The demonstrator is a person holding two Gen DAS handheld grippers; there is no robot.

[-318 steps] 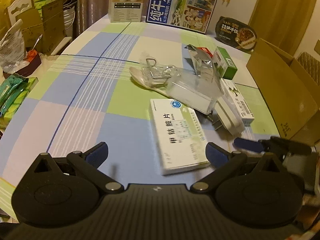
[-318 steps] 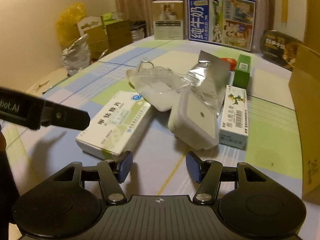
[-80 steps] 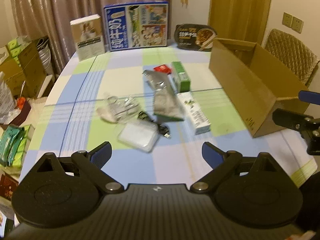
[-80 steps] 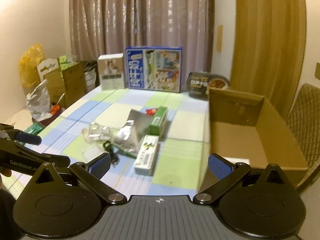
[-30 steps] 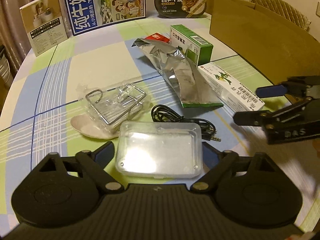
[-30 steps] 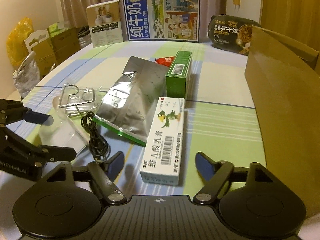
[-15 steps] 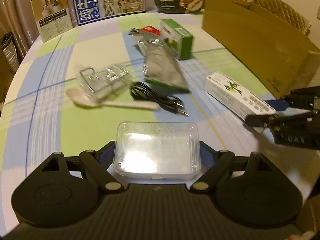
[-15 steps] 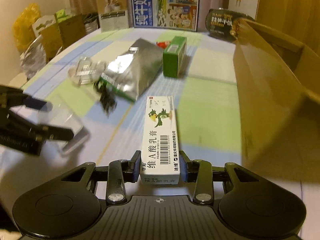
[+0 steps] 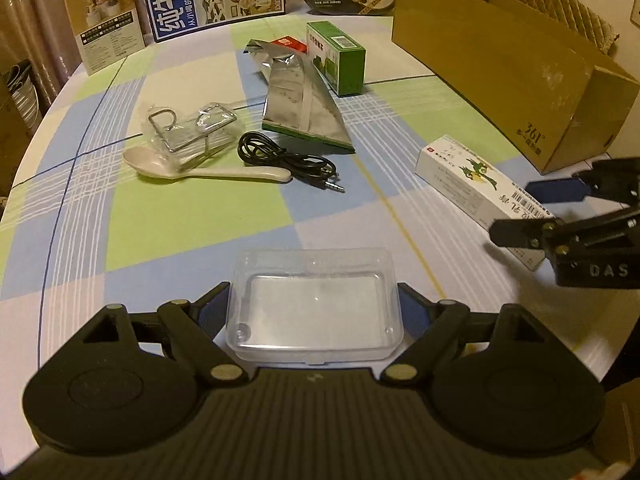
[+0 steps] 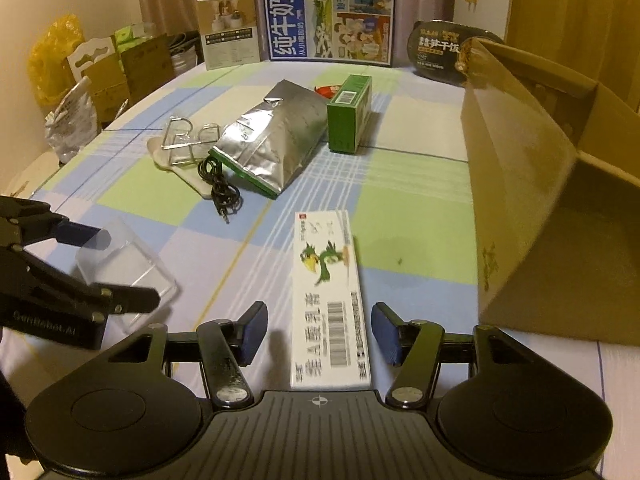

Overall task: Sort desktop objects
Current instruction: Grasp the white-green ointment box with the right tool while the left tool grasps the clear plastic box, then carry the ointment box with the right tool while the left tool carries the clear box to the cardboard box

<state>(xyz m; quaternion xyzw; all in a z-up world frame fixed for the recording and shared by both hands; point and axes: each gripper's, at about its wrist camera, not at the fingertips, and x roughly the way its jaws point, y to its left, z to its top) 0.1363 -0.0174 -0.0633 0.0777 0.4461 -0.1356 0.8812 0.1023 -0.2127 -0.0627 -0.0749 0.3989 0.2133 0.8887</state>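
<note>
A clear plastic box (image 9: 314,304) lies on the checked tablecloth with my left gripper (image 9: 314,310) shut on its two short ends. The right wrist view shows that gripper (image 10: 126,272) and the clear box (image 10: 124,264) at the left. A long white ointment carton (image 10: 328,296) with a green bird lies between the jaws of my right gripper (image 10: 320,332). Those jaws are opening, and a gap shows on each side of the carton. From the left wrist, the right gripper (image 9: 520,212) stands over the near end of the carton (image 9: 472,178).
An open cardboard box (image 10: 532,184) stands at the right. Mid-table lie a silver pouch (image 9: 300,108), a green carton (image 9: 336,56), a black cable (image 9: 280,156), a spoon (image 9: 208,170) and a wire rack in a bag (image 9: 188,128). A milk carton (image 10: 332,16) stands at the back.
The left gripper pulled the clear box toward the near table edge. The right gripper closed on the white carton, drew it nearer, and its jaws have since parted from it.
</note>
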